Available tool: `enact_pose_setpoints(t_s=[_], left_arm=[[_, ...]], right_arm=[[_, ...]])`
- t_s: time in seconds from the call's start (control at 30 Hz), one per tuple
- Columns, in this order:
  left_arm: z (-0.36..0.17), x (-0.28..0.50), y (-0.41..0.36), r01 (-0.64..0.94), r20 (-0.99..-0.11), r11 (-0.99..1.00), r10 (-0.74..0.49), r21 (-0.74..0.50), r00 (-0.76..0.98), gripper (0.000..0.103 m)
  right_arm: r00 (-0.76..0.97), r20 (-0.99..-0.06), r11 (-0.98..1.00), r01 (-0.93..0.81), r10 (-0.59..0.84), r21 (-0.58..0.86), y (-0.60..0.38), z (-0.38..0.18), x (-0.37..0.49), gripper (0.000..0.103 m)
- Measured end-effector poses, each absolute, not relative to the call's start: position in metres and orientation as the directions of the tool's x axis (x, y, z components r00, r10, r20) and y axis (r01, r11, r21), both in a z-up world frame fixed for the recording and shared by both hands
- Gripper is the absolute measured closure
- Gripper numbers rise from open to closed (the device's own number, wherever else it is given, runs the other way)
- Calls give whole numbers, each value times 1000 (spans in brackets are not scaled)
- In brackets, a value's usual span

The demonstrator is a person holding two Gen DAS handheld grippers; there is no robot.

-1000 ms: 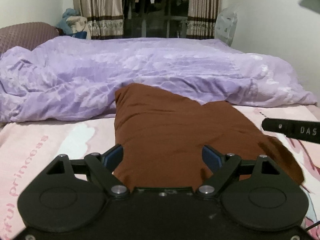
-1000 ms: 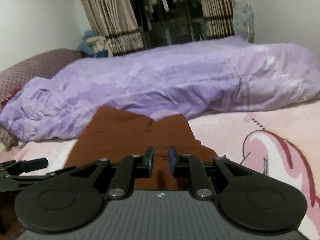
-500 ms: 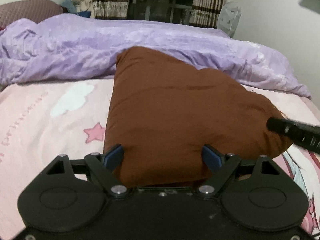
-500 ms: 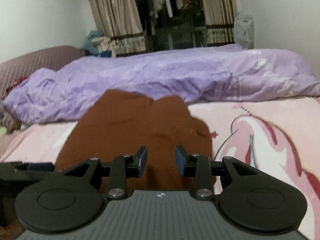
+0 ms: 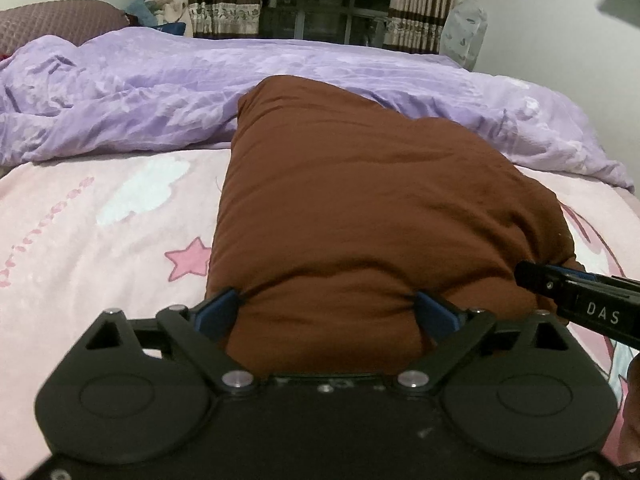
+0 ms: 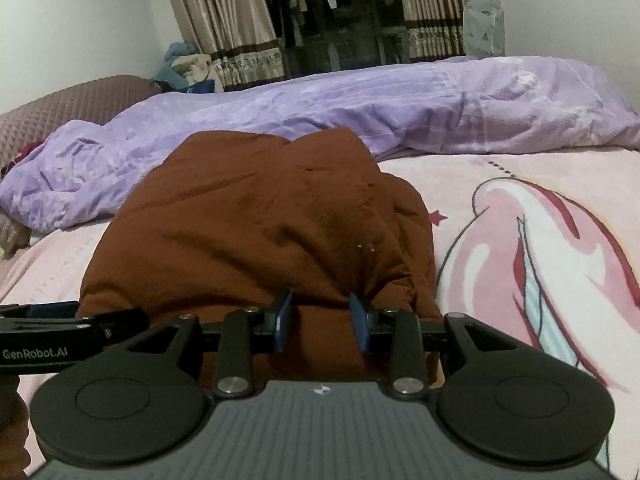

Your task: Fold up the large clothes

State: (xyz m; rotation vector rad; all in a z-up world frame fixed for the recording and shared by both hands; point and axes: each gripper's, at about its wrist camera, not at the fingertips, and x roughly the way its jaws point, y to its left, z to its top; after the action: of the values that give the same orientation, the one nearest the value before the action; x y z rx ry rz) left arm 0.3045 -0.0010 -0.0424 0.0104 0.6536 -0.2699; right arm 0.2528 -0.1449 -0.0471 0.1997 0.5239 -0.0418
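A brown garment (image 5: 360, 208) lies folded in a thick bundle on the pink bed sheet (image 5: 100, 248); it also shows in the right wrist view (image 6: 256, 232). My left gripper (image 5: 328, 316) is wide open, its blue pads either side of the bundle's near edge. My right gripper (image 6: 322, 320) is open with the near edge of the cloth lying between its blue pads. The right gripper's tip (image 5: 576, 300) shows at the bundle's right corner in the left wrist view. The left gripper's arm (image 6: 60, 336) shows at the left in the right wrist view.
A crumpled purple duvet (image 5: 160, 92) lies across the bed behind the garment. The sheet carries a unicorn print (image 6: 532, 248) to the right. A maroon pillow (image 6: 72, 108) sits far left. Curtains (image 6: 224, 20) and a window stand behind the bed.
The right gripper has opened from nearly shut. Both grippers rose and tilted down, showing more of the bundle's top. The left gripper stays wide open.
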Motion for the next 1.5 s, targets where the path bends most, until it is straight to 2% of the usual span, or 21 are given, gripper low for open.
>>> enact_pose_setpoints(t_s=[0.4,0.47,0.53,0.63,0.73,1.07,1.23,1.5], left_arm=[[-35,305,0,261,-614,962,-253,-79,748,2],[-23,297,3,263,-613,961,-257,-84,747,4],[-12,283,7,262,-597,962,-259,-84,759,4],[4,254,11,242,-586,970,-214,-32,782,4],[14,218,20,210,-580,978,-172,-2,797,4],[20,116,64,133,-608,988,-150,-72,780,4],[18,86,72,102,-618,994,-105,-40,779,4],[15,61,65,133,-614,991,-112,-12,782,4]], right_arm=[[854,-520,980,94,10,174,-143,-42,250,64],[854,-521,980,92,14,178,-144,-32,244,58],[861,-508,976,93,20,197,-146,-21,231,41],[868,-497,971,120,-1,206,-144,-7,207,31],[874,-481,974,163,-69,155,-137,2,174,25],[851,-514,984,165,-104,74,-118,6,77,23],[855,-509,984,160,-101,74,-112,10,49,23],[850,-518,986,154,-98,67,-105,7,36,22]])
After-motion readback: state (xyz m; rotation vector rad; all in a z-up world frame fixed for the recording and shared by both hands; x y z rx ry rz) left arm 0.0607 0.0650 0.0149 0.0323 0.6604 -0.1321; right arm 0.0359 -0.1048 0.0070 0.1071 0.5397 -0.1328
